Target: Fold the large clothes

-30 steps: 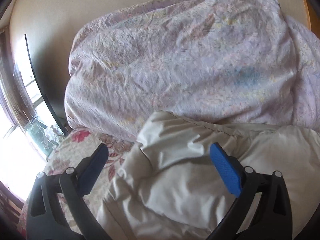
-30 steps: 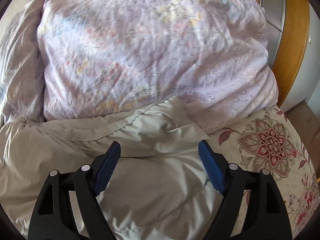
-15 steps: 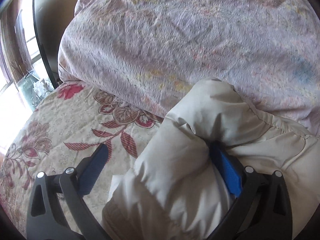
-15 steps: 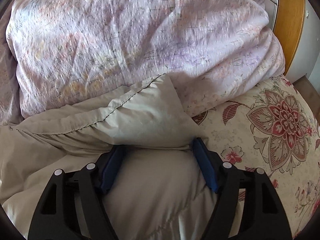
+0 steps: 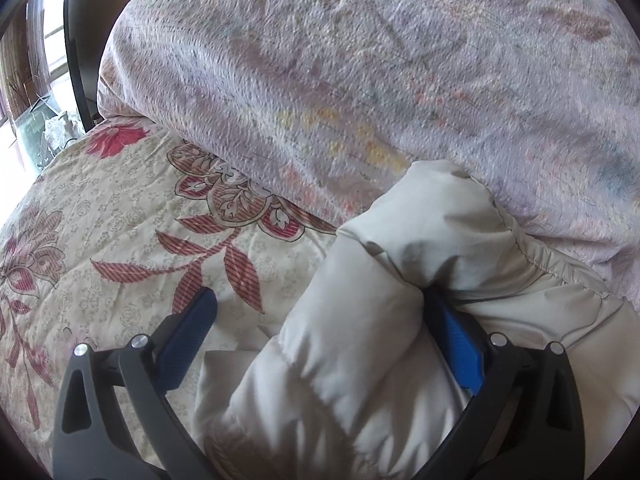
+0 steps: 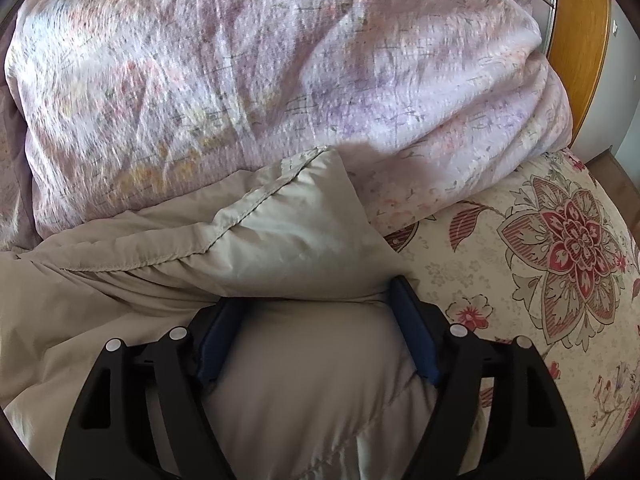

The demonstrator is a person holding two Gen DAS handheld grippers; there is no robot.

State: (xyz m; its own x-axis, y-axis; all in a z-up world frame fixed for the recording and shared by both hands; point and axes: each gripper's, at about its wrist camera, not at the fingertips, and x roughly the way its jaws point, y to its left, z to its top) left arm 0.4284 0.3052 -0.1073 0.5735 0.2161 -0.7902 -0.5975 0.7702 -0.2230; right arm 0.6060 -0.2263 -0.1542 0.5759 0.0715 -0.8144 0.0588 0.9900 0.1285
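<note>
Bulging between each open gripper: beige jacket.

Bright daylight, perhaps slightly blurred.

Padded beige garment runs off bottom and right edges in left wrist view; bulges over inner face of right-hand finger pad. Quilt smeared by blur in right wrist view, cut by top edge. Garment fills gap between fingers, hiding bedspread beneath.
</note>
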